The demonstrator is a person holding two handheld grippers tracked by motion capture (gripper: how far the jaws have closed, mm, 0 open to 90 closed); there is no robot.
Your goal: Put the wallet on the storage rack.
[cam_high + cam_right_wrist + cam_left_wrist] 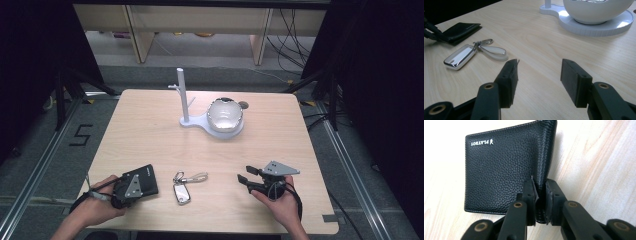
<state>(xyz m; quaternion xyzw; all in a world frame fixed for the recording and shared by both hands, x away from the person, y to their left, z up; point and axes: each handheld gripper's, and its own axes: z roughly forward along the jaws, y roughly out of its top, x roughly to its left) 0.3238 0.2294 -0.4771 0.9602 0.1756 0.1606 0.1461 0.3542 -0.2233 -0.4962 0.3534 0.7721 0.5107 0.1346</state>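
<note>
Table: pale wood-grain table [150,130] with rounded corners, carrying every item below.
Stand: white plastic stand [186,102], an upright post on a flat figure-eight base, at the far middle of the table.
Bowl: white rounded bowl [225,114] with a glossy inside, seated on the wider end of the stand's base, right of the post.
Wallet: black pebbled-leather folded wallet [504,167] with pale stitching and small white lettering in one corner; lies flat at the near left of the table, its folded edge between the jaws of the left hand-held gripper.
Left hand-held gripper [540,195]: black, two-jawed, closed narrow on the wallet's folded edge, both pads pressing the leather.
Right hand-held gripper [539,80]: black, with a grey three-cornered plate on top; jaws spread wide, nothing between them, at the near right of the table.
Key fob: silver chrome key fob [181,193] on a ring with a white loop strap [196,177]; lies between the two grippers, just right of the wallet, apart from it.
</note>
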